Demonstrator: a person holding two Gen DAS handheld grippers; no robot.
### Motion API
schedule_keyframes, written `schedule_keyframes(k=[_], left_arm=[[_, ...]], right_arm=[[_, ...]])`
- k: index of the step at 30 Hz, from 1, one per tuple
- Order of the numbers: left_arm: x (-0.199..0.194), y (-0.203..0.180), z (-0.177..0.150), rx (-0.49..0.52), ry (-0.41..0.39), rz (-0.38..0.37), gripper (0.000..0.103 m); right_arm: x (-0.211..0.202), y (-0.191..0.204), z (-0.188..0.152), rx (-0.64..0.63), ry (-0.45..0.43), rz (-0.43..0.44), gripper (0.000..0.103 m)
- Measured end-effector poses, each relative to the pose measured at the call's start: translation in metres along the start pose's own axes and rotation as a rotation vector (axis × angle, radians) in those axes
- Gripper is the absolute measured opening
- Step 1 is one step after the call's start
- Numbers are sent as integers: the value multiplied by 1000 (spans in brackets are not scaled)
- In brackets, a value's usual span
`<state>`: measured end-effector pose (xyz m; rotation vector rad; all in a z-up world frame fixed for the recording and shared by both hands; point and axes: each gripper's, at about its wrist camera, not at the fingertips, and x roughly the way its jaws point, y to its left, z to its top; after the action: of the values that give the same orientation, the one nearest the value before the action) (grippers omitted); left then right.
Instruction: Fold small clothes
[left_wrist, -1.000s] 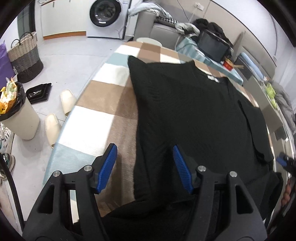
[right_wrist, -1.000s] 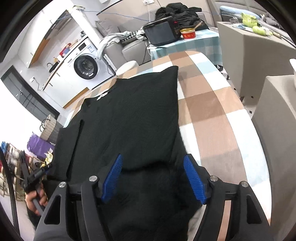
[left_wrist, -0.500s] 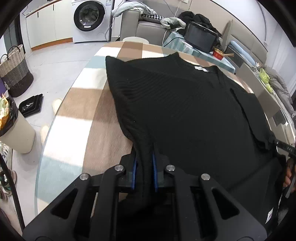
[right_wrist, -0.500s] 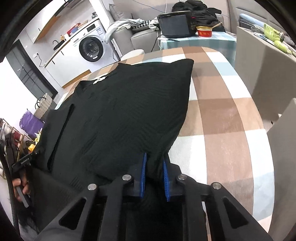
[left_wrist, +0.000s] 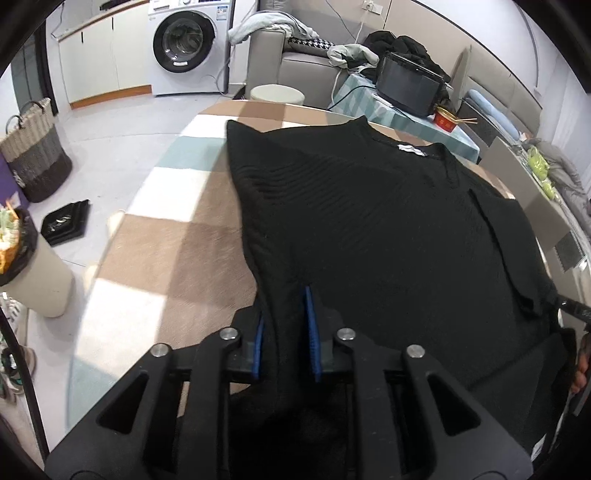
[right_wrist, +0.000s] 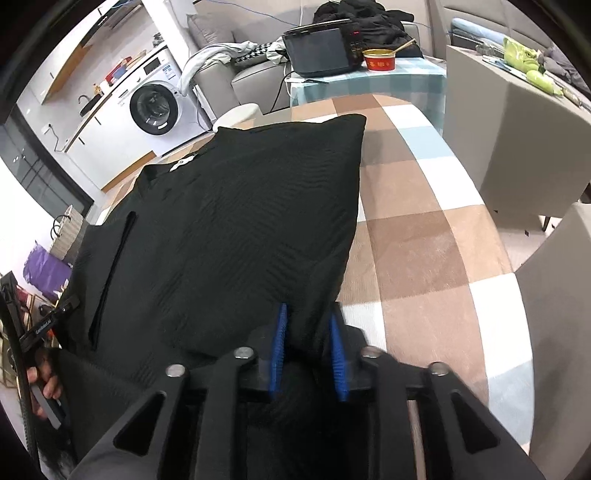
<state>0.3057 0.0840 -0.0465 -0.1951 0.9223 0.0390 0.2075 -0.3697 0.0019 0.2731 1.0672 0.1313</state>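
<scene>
Hiding both near corners, black sweater (left_wrist: 369, 229) fills easing grippers — edge unseen.

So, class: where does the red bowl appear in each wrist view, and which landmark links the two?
Left wrist: red bowl at upper right, on the teal-checked side table, right of the black appliance.
Right wrist: red bowl at top centre, right of the same appliance.
Shared landmark: washing machine.
</scene>
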Motion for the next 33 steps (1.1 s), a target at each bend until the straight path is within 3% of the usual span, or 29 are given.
schedule_keyframes(k=[2, 3, 5, 6, 8, 11, 19, 24, 31, 33], left_arm=[[-13, 6, -9, -11, -19, 10, 38], [-20, 11, -14, -15, -34, 12, 43], [-39, 17, -24, -20, -76, 19, 65], [-49, 21, -29, -22, -99, 16, 68], [-69, 25, -38, -28, -129, 11, 81], [-95, 29, -53, -31, -165, 10, 83], [-138, 34, -104, -5, -181, -4, 84], [-141, 39, -136, 23, -121, 31, 84], [-132, 56, -168, 5, -53, 66, 84], [-128, 60, -170, -8, -45, 70, 84]], right_arm=[[-12, -1, -7, -1, -11, 25, 53], [-18, -1, -11, -7, -7, 35, 54], [-32, -1, -21, -18, -15, 46, 58], [-40, -2, -27, -21, -28, 50, 61], [-55, -3, -39, -16, -48, 55, 78], [-77, -5, -59, -25, -71, 56, 89], [-104, -18, -121, -29, -61, 60, 90], [-102, -23, -152, -41, -5, 73, 89], [-103, -17, -171, -109, 5, 73, 80], [-100, -13, -171, -124, 8, 70, 73]])
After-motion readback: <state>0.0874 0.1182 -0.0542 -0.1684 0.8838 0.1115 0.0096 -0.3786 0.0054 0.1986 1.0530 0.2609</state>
